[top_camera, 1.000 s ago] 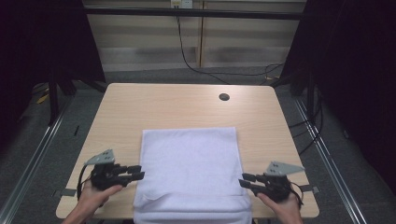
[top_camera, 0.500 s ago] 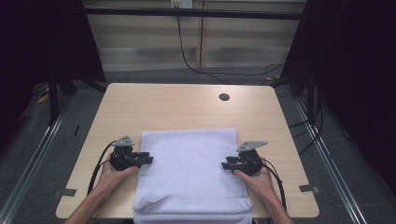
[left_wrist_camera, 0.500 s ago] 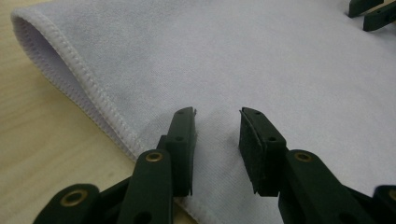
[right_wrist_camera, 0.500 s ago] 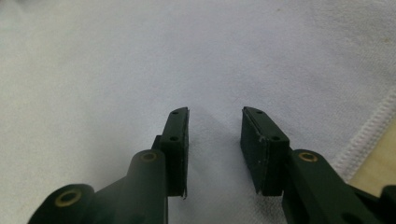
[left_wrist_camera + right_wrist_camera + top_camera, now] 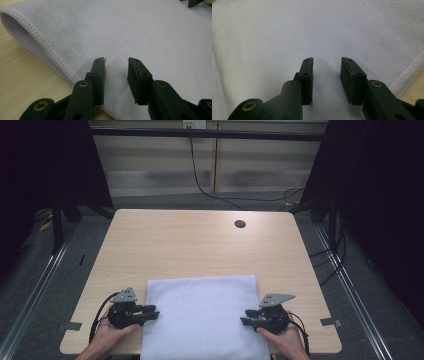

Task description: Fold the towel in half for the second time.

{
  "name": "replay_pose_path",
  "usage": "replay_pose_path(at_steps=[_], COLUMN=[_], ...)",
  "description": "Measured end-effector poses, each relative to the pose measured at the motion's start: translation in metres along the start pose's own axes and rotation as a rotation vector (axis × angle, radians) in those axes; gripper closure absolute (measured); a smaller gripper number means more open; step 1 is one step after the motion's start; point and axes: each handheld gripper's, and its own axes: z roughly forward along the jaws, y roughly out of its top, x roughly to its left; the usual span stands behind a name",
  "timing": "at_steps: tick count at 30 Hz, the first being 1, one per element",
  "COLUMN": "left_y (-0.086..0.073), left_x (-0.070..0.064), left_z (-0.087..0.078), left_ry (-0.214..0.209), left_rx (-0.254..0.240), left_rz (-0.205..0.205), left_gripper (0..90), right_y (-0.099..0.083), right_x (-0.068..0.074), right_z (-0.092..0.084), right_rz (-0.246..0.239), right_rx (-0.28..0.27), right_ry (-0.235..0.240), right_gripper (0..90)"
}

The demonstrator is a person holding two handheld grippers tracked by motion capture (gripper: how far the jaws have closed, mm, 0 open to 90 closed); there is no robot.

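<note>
A folded white towel (image 5: 200,317) lies at the near middle of the wooden table (image 5: 200,245) and hangs over its front edge. My left gripper (image 5: 151,312) is at the towel's left edge, pointing inward. In the left gripper view its jaws (image 5: 116,63) stand open just inside the stitched hem of the towel (image 5: 150,30), with a slight pucker of cloth between them. My right gripper (image 5: 244,321) is at the towel's right edge, also pointing inward. Its jaws (image 5: 327,62) stand open over flat towel (image 5: 287,25), with the hem at the lower right.
A dark round hole (image 5: 240,224) sits near the table's far right. Black cables (image 5: 200,175) hang behind the table. Tape marks (image 5: 72,325) lie near the table's front corners. Bare wood stretches beyond the towel. The person's hands come in from the bottom edge.
Both grippers went from beside the towel onto its side edges, then drew back toward the person. The towel's far edge now lies nearer the person than before.
</note>
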Motion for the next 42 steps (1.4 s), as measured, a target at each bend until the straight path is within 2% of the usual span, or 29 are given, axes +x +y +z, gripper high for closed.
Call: replay_pose_path(at_steps=[2, 6, 7, 9, 11, 12, 14, 17, 18, 20, 21, 23, 25, 27, 29, 31, 33, 37, 39, 42], left_y=[-0.005, -0.008, -0.005, 0.003, 0.013, 0.019, 0.030, 0.044, 0.049, 0.055, 0.057, 0.060, 0.058, 0.052, 0.048, 0.044, 0.039, 0.033, 0.032, 0.031], left_x=[-0.004, -0.010, -0.009, -0.003, 0.004, 0.010, 0.022, 0.038, 0.043, 0.051, 0.056, 0.061, 0.064, 0.062, 0.063, 0.067, 0.070, 0.074, 0.073, 0.071], left_z=[-0.004, -0.010, -0.011, -0.014, -0.016, -0.016, -0.016, -0.014, -0.012, -0.008, -0.005, -0.001, 0.003, 0.006, 0.009, 0.008, 0.008, 0.008, 0.008, 0.009], left_ry=[-0.019, -0.038, -0.025, -0.026, -0.005, 0.005, 0.067, 0.109, 0.111, 0.141, 0.132, 0.147, 0.159, 0.159, 0.156, 0.153, 0.138, 0.106, 0.099, 0.094], left_rx=[0.004, 0.020, 0.012, -0.017, -0.046, -0.059, -0.068, -0.094, -0.090, -0.091, -0.087, -0.068, -0.058, -0.040, -0.018, -0.020, -0.020, -0.031, -0.023, -0.027], left_rz=[-0.016, -0.009, -0.006, -0.017, -0.030, -0.030, -0.026, -0.051, -0.054, -0.041, -0.066, -0.071, -0.091, -0.070, -0.066, -0.079, -0.092, -0.097, -0.087, -0.081], left_gripper=[66.4, 63.0, 61.2, 59.1, 57.1, 56.6, 55.3, 52.1, 51.8, 50.2, 49.6, 46.4, 43.7, 41.8, 40.6, 39.9, 40.0, 45.7, 47.9, 50.9], right_y=[-0.005, -0.009, -0.009, -0.005, 0.007, 0.011, 0.023, 0.037, 0.041, 0.048, 0.050, 0.056, 0.057, 0.054, 0.050, 0.049, 0.047, 0.046, 0.045, 0.043], right_x=[0.006, 0.016, 0.017, 0.016, 0.006, 0.001, -0.014, -0.038, -0.045, -0.058, -0.064, -0.074, -0.083, -0.089, -0.092, -0.091, -0.091, -0.088, -0.088, -0.087], right_z=[-0.003, -0.008, -0.008, -0.010, -0.014, -0.015, -0.015, -0.010, -0.009, -0.006, -0.004, 0.001, 0.008, 0.015, 0.020, 0.022, 0.024, 0.029, 0.029, 0.028], right_rz=[-0.002, -0.006, -0.011, -0.023, -0.025, -0.023, -0.022, 0.004, 0.008, 0.025, 0.029, 0.045, 0.056, 0.068, 0.080, 0.077, 0.075, 0.069, 0.076, 0.076], right_rx=[0.006, 0.019, 0.021, 0.003, -0.053, -0.066, -0.088, -0.115, -0.119, -0.127, -0.138, -0.131, -0.136, -0.123, -0.098, -0.072, -0.071, -0.037, -0.046, -0.047], right_ry=[0.020, 0.043, 0.044, 0.017, 0.013, 0.003, -0.039, -0.080, -0.096, -0.115, -0.121, -0.132, -0.135, -0.124, -0.097, -0.099, -0.078, -0.087, -0.083, -0.087], right_gripper=[63.0, 61.4, 59.4, 58.4, 58.0, 57.3, 55.8, 54.1, 53.4, 52.2, 51.2, 49.9, 49.0, 47.4, 47.0, 47.5, 49.7, 54.5, 55.9, 66.0])
